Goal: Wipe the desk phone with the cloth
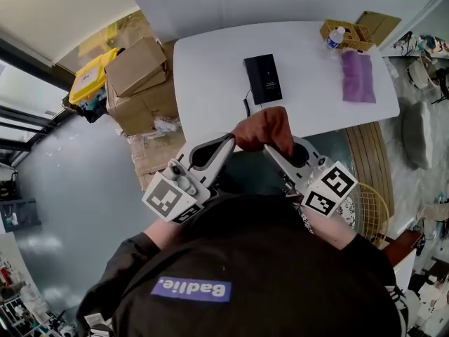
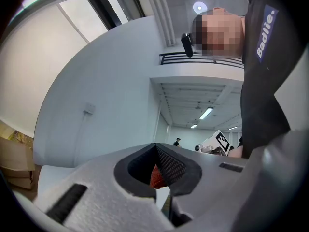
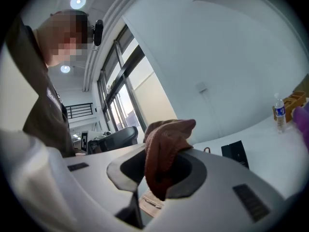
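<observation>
The black desk phone (image 1: pixel 263 78) lies flat on the white table (image 1: pixel 210 83), far ahead of both grippers; it also shows small in the right gripper view (image 3: pixel 235 154). A rust-brown cloth (image 1: pixel 264 128) hangs bunched in the air in front of the table's near edge. My left gripper (image 1: pixel 232 140) is shut on its left side, where only a red scrap of cloth (image 2: pixel 155 177) shows between the closed jaws. On its right side my right gripper (image 1: pixel 269 148) is shut, with the cloth (image 3: pixel 164 149) draped out over the jaws.
A purple cloth (image 1: pixel 358 76) lies at the table's right end, beside a woven basket (image 1: pixel 349 35) and a water bottle (image 1: pixel 336 38). Cardboard boxes (image 1: pixel 137 83) and a yellow bin (image 1: pixel 93 76) crowd the table's left side. A wire chair (image 1: pixel 372 209) stands at lower right.
</observation>
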`<state>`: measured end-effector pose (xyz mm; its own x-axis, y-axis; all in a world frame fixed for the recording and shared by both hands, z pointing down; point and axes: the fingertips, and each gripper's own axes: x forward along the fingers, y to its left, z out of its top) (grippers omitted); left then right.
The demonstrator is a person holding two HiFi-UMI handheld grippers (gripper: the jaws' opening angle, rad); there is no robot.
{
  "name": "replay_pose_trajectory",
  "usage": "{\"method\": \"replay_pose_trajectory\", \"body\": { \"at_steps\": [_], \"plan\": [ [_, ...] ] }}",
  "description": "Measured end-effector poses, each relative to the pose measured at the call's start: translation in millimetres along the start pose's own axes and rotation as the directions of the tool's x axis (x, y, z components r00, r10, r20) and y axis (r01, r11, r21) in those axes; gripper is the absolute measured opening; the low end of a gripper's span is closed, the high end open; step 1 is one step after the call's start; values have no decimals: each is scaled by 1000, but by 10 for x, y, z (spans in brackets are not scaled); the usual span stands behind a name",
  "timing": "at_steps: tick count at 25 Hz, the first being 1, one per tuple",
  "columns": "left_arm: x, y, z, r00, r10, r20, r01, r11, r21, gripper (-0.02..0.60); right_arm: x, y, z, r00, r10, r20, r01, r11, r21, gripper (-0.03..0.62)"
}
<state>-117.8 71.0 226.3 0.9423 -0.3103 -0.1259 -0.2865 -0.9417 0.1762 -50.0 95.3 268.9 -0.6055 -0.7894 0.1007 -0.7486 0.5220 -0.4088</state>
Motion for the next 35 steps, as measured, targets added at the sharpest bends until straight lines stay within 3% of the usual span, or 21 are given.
{"method": "replay_pose_trajectory", "body": {
  "at_steps": [6,15,27,32,35],
  "plan": [
    [208,331,-31,1000,7,-4,-7,999,-33,6,266,-288,91,1000,0,-13,0,1000,20,94],
    [686,803,-218,994,111,-23,-112,993,-46,6,594,-985,186,994,89,-66,-86,996,38,94],
    [1219,1366,-576,954,294,-53,-298,952,-71,6,1015,-1817,95,962,231,-148,-220,972,85,94],
    [1367,1579,-683,939,340,-51,-344,936,-76,6,1244,-2200,-48,956,231,-183,-222,973,66,94],
    [1473,1656,-668,940,341,-20,-342,937,-77,6,1397,-2447,-147,955,212,-205,-206,977,52,94]
  ]
}}
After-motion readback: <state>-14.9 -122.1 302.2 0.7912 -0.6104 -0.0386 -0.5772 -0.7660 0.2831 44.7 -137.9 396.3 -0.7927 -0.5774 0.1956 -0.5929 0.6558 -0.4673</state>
